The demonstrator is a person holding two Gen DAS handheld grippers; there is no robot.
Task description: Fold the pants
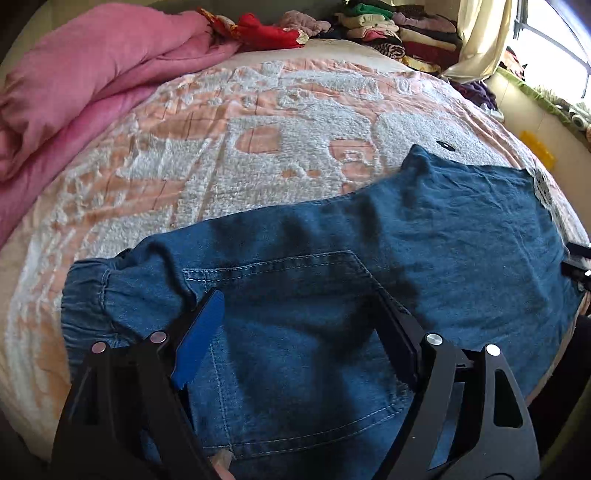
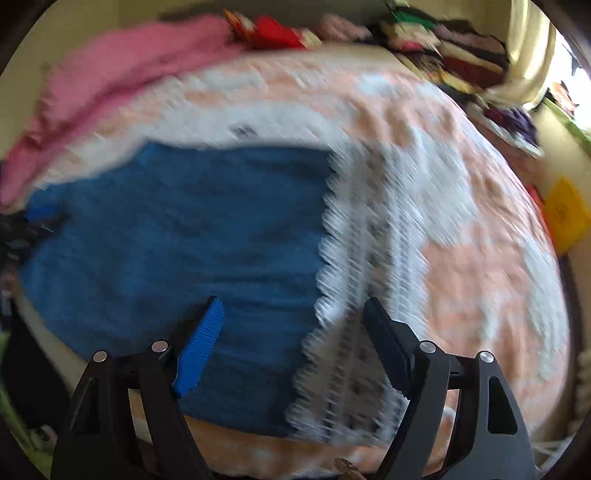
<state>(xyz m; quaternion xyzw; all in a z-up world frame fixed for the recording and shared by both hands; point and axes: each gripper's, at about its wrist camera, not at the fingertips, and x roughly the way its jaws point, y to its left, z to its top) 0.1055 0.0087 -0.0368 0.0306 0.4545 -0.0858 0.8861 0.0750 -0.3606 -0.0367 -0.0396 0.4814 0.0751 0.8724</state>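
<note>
Pink quilt (image 1: 85, 85) bunched at upper left of the left wrist view, peach-and-white bedspread (image 1: 229, 155) across the middle, stacked clothes (image 1: 406, 33) at upper right. Pants (image 1: 351, 277) spread flat over the lower centre and right, elastic waistband at lower left, back pocket in the middle; lace trim (image 2: 362, 295) at their right edge in the blurred right wrist view. Probably between folds: best smoothed first, edges lined up, both ends pinched evenly. Left gripper (image 1: 299, 299) spread wide above the pocket, pinching nothing. Right gripper (image 2: 293, 306) spread wide too, over denim and lace, holding nothing.
</note>
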